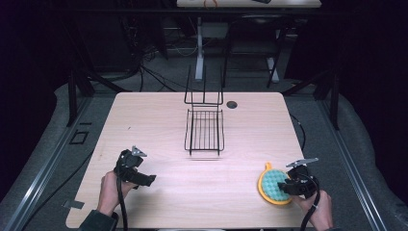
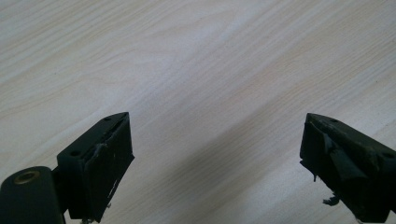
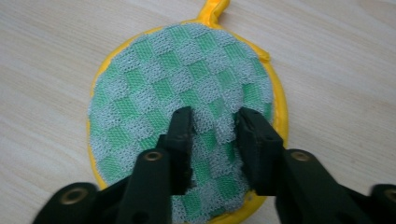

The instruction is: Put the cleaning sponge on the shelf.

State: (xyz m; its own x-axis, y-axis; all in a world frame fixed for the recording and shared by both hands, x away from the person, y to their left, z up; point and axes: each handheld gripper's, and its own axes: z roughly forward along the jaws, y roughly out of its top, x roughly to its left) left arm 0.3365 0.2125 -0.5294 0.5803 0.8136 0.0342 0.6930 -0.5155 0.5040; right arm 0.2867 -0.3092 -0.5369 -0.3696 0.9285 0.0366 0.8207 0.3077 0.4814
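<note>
The round scrub pad, green mesh with a yellow rim and loop, lies flat at the counter's near right corner and is judged light, soft and squashy. Its mesh face is pinched into a fold by the right tongs; the rim would give firmer hold. The left tongs are spread, nothing held.
</note>
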